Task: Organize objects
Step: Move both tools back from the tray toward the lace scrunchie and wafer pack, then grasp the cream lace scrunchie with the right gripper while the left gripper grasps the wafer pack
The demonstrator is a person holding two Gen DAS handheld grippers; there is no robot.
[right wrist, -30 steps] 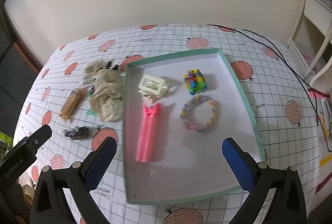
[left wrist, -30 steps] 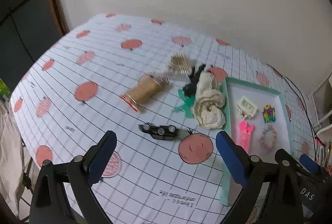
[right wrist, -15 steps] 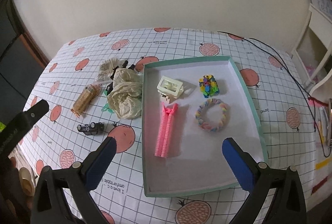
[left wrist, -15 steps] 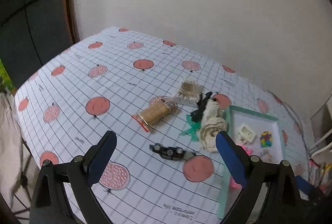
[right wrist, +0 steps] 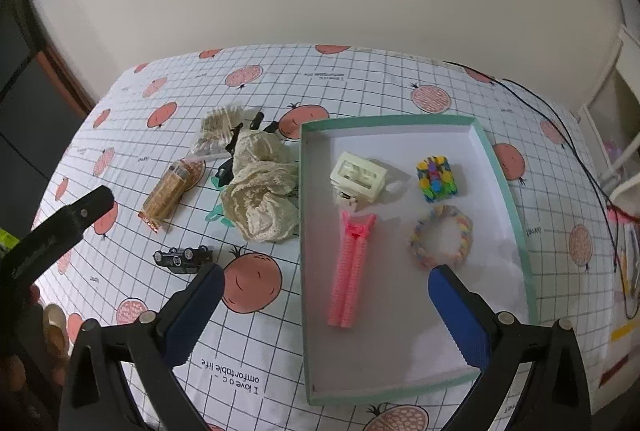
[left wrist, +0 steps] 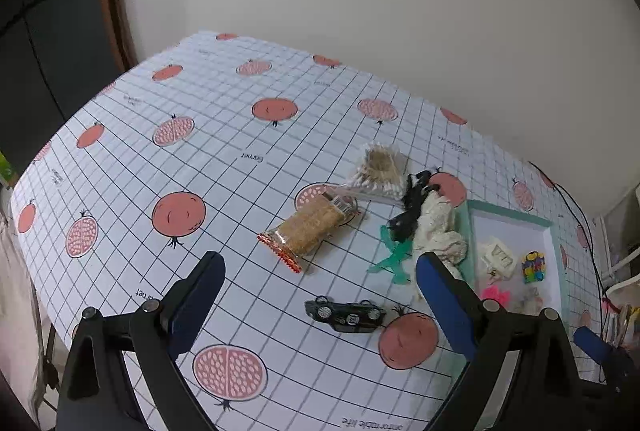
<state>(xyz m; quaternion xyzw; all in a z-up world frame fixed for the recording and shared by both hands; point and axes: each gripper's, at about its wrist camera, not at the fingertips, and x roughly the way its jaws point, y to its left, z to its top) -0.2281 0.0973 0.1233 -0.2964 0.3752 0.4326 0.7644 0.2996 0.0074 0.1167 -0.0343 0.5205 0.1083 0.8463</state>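
Both grippers have drawn back and up since the earlier frames, jaws spread and empty. Left gripper [left wrist: 318, 289] faces the toy car [left wrist: 346, 313], which lies just ahead between its fingers, long axis crosswise to them, wheels up. Right gripper [right wrist: 322, 295] hangs over the near end of the tray [right wrist: 496, 159]; the car [right wrist: 183, 258] lies off its left finger, so the left gripper is nearer.
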